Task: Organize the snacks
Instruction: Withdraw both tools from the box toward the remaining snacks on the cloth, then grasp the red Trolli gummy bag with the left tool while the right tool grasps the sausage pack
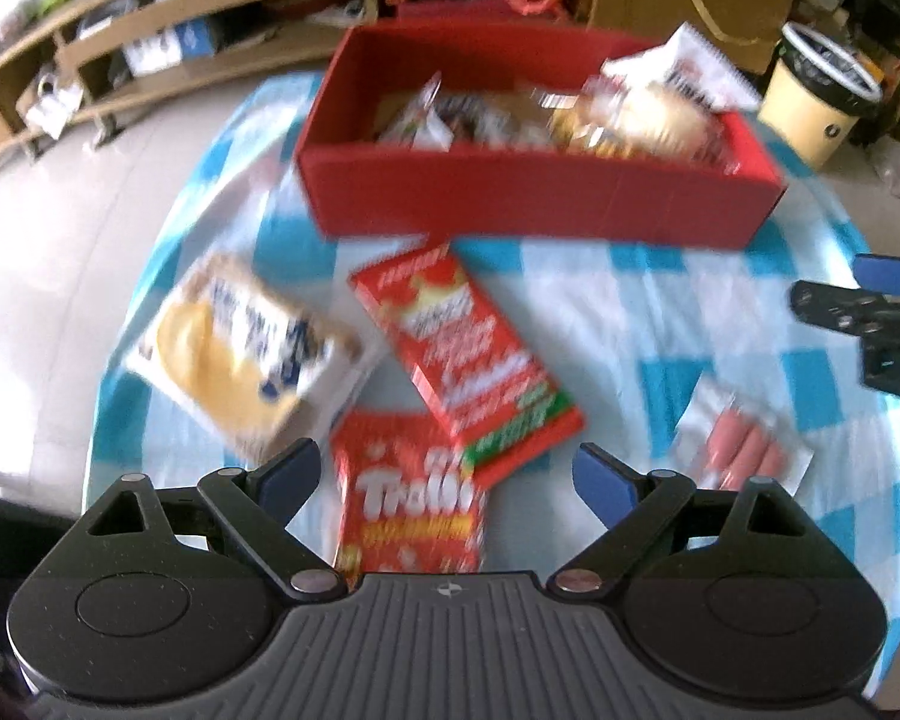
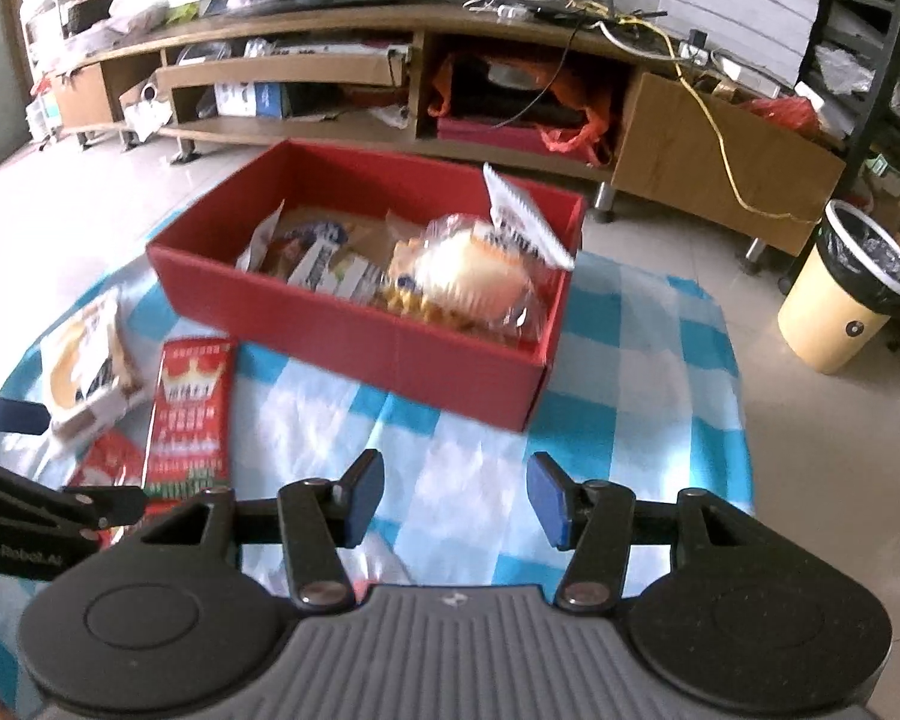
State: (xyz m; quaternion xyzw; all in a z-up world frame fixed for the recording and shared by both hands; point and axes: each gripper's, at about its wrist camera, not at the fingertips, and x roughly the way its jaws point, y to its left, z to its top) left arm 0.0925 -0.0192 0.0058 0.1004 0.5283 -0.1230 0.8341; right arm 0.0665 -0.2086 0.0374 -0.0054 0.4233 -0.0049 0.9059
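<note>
Red foil and thin card make up what is left on the checked cloth (image 1: pixel 660 312). The Trolli bag (image 1: pixel 411 510) lies just ahead of the left gripper (image 1: pixel 444 474), between its wide-open, empty jaws — likely light, soft and slippery, best pinched at a flat edge. Overlapping its top corner, the red box (image 1: pixel 465 354) looks stiff; its long sides should suit a grip. A bread pack (image 1: pixel 240 354) sits left, a sausage pack (image 1: pixel 744 450) right. The right gripper (image 2: pixel 456 501) hovers open and empty before the red bin (image 2: pixel 354 336), already part-filled.
</note>
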